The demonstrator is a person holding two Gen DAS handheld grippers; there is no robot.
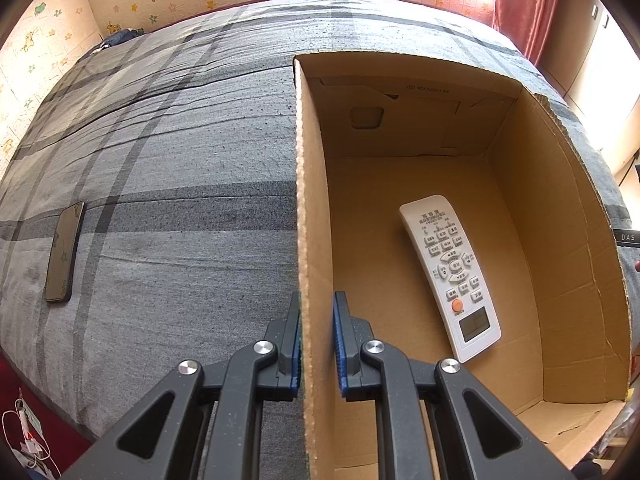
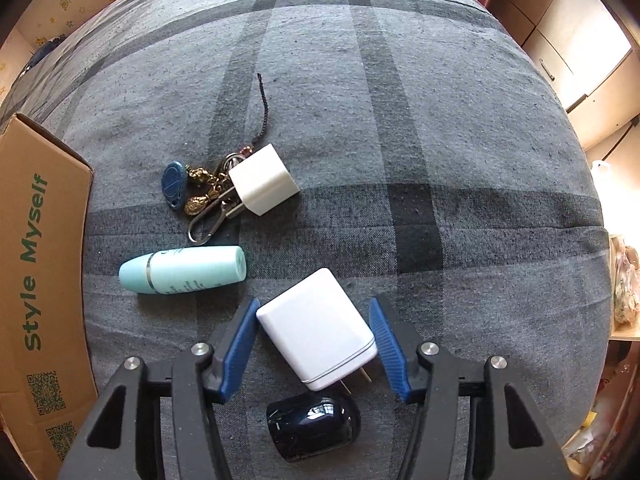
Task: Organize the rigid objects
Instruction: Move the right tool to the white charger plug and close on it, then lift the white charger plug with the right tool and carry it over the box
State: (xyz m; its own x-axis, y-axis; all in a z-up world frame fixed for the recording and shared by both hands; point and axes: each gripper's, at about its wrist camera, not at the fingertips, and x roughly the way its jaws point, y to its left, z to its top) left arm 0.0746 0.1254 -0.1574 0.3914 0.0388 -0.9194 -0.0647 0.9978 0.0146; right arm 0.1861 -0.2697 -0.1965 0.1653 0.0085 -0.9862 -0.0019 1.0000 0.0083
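Observation:
In the left wrist view my left gripper [image 1: 317, 312] is shut on the left wall of an open cardboard box [image 1: 310, 200]; a white remote [image 1: 450, 276] lies inside on the box floor. A dark phone [image 1: 64, 254] lies on the grey plaid bed to the left. In the right wrist view my right gripper [image 2: 314, 312] is open, its jaws straddling a large white charger [image 2: 316, 328] without touching it. A dark glossy case [image 2: 314, 426] lies just below it. A teal tube [image 2: 182, 270], a small white cube plug [image 2: 264, 180] and a key bunch [image 2: 200, 190] lie further ahead.
The box's outer side [image 2: 36, 272], printed "Style Myself", stands at the left of the right wrist view. The bed edge falls off to the right toward wooden cabinets [image 2: 576, 64] and a pink curtain [image 1: 528, 4].

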